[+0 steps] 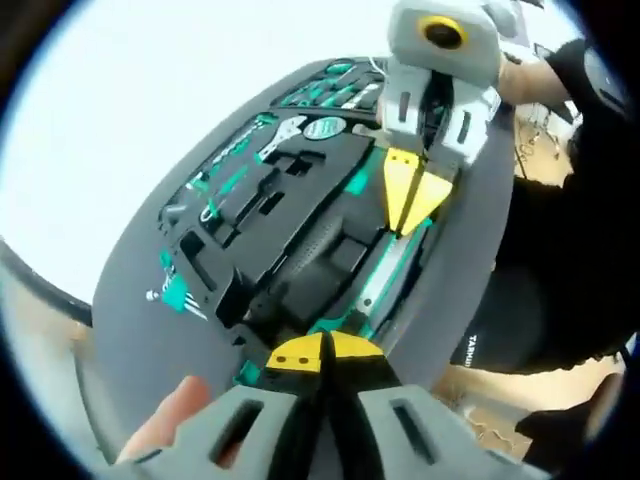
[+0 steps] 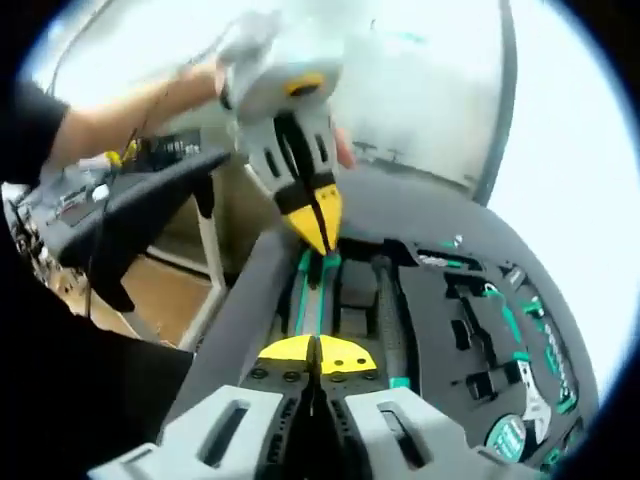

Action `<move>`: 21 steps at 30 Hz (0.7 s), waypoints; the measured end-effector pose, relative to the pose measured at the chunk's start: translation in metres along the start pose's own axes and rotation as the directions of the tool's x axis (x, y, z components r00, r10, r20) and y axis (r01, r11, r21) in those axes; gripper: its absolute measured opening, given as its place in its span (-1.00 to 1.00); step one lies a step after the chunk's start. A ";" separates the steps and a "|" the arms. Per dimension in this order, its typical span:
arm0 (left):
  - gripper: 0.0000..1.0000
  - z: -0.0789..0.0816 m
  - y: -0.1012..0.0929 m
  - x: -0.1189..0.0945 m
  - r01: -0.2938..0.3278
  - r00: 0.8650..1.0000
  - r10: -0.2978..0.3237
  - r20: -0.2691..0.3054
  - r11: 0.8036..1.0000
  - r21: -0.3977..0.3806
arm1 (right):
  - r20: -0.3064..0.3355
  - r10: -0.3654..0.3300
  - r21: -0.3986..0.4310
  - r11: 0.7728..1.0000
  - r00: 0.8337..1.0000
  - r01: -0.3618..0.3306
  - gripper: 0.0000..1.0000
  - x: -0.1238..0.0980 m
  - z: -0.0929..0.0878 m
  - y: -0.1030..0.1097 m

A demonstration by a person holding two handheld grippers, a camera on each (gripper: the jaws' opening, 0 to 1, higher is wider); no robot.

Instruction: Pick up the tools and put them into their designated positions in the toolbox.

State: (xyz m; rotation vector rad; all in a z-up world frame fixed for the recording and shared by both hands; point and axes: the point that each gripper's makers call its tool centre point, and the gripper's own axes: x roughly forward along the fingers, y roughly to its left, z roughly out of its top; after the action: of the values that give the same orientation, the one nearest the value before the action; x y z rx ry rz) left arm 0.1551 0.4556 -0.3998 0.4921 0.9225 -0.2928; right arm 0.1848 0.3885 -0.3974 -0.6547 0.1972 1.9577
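Note:
The toolbox (image 1: 150, 310) is a grey case lying open, with a black foam tray (image 1: 290, 200) holding green-handled tools. A long green and silver tool (image 1: 385, 270) lies in the slot along the tray's edge. My left gripper (image 1: 322, 352) is shut, its yellow tips at one end of that tool. My right gripper (image 1: 405, 200) is shut too, with its tips down on the other end. In the right gripper view the same long tool (image 2: 312, 295) runs from my right gripper (image 2: 318, 352) up to my left gripper (image 2: 318, 225). Whether either one pinches the tool is hidden.
A silver wrench (image 1: 280, 135) and a round green-labelled tape (image 1: 323, 128) sit in the tray's far part, seen again as the wrench (image 2: 535, 395) and the tape (image 2: 508, 435). The case rests on a white table (image 1: 120, 120). A person in dark clothes (image 1: 560, 260) stands close beside it.

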 end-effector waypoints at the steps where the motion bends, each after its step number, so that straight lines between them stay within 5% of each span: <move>1: -1.00 0.000 0.000 0.000 -0.001 1.000 0.001 0.007 1.000 0.005 | -0.002 -0.003 -0.001 1.000 1.000 0.003 -1.00 0.002 0.000 0.000; 5: -1.00 0.000 -0.001 0.001 -0.012 1.000 0.012 0.019 1.000 -0.024 | -0.007 -0.003 -0.102 0.995 1.000 0.002 -1.00 0.001 -0.003 0.004; 8: -1.00 -0.002 0.001 0.001 0.002 0.999 0.001 0.050 0.999 -0.046 | -0.019 0.000 -0.086 0.996 1.000 -0.001 -1.00 0.002 -0.004 0.005; 10: -1.00 -0.001 0.005 -0.003 -0.035 0.997 0.032 0.064 0.998 0.046 | 0.001 0.033 -0.116 0.993 0.999 -0.033 -1.00 -0.009 -0.003 0.012; 11: -1.00 -0.006 0.013 -0.007 -0.074 0.997 0.073 0.038 0.997 0.023 | -0.068 0.069 -0.086 0.994 0.995 -0.074 -1.00 -0.025 -0.007 0.012; 12: -1.00 -0.006 0.021 -0.011 -0.111 0.991 0.115 0.069 0.992 -0.060 | -0.091 0.111 0.008 0.994 0.990 -0.110 -1.00 -0.033 -0.004 0.002; 13: -1.00 0.005 0.032 -0.019 -0.129 0.970 0.158 0.184 0.979 -0.160 | -0.009 0.079 0.013 0.997 0.997 -0.079 -1.00 -0.043 0.017 -0.021; 14: -0.93 0.013 0.046 -0.030 -0.147 0.932 0.217 0.290 0.958 -0.245 | 0.092 0.045 0.039 0.998 0.995 -0.049 -1.00 -0.060 0.039 -0.037; 15: -0.83 0.017 0.061 -0.039 -0.176 0.885 0.290 0.364 0.933 -0.315 | 0.256 -0.018 0.071 0.997 0.966 0.000 -1.00 -0.095 0.076 -0.053; 17: -0.67 0.010 0.090 -0.057 -0.258 0.779 0.455 0.432 0.860 -0.441 | 0.454 -0.059 0.171 0.985 0.889 -0.022 -1.00 -0.145 0.112 -0.080; 18: -0.68 -0.001 0.104 -0.065 -0.302 0.722 0.541 0.431 0.807 -0.508 | 0.565 -0.079 0.209 0.977 0.821 -0.050 -1.00 -0.176 0.128 -0.094; 20: -0.68 -0.032 0.126 -0.075 -0.365 0.615 0.696 0.370 0.668 -0.649 | 0.749 -0.142 0.250 0.965 0.647 -0.079 -0.89 -0.251 0.151 -0.124; 21: -0.68 -0.044 0.132 -0.072 -0.380 0.608 0.716 0.343 0.642 -0.666 | 0.800 -0.182 0.260 0.964 0.572 -0.057 -0.87 -0.288 0.156 -0.138</move>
State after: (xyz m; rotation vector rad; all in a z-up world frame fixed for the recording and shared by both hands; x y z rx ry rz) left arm 0.1418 0.5940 -0.3264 0.1256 0.1545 0.4149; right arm 0.3460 0.2913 -0.0954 0.4730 -0.1595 1.9168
